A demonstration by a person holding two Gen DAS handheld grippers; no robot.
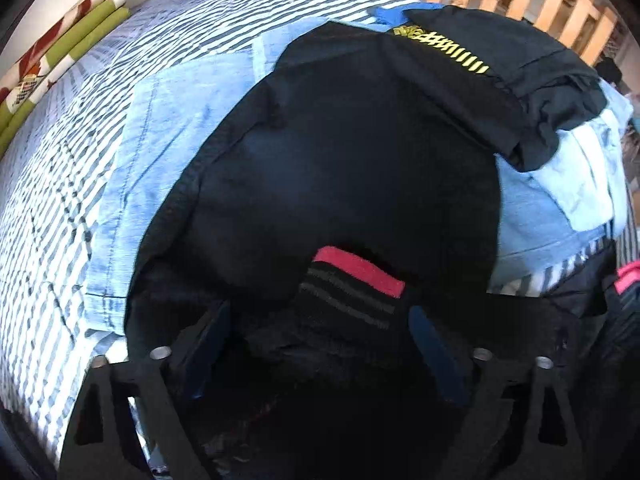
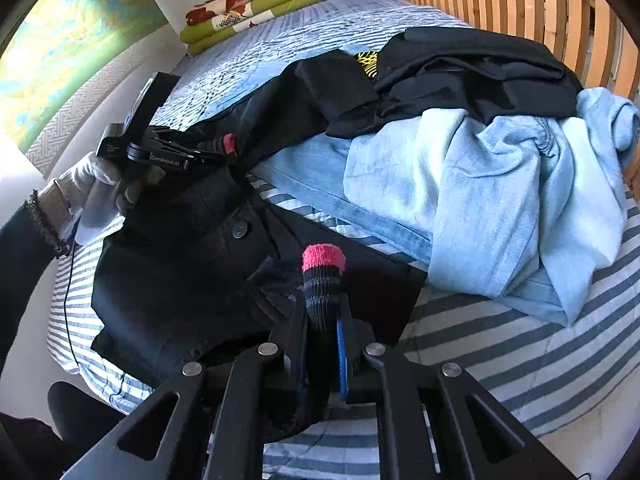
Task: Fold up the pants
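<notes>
The black pants (image 2: 188,280) lie on the striped bed, waist and button toward me, one leg (image 1: 340,152) running away over light blue jeans. My right gripper (image 2: 326,304), one finger in a black sock with a red tip, is shut on a bunch of the pants' fabric near the waist. In a gloved hand at the bed's left side, my left gripper (image 2: 226,146) grips the pants' edge. In the left wrist view, the left gripper (image 1: 352,300) has black cloth bunched between its blue pads (image 1: 436,356) under the red-tipped sock.
Light blue jeans (image 2: 500,200) are heaped at the right, with another dark garment (image 2: 480,68) bearing yellow print behind them. Folded green and red linen (image 2: 256,4) rests at the bed's far corner. A wooden slatted headboard (image 2: 520,0) runs along the back. The bedspread (image 2: 520,360) is striped.
</notes>
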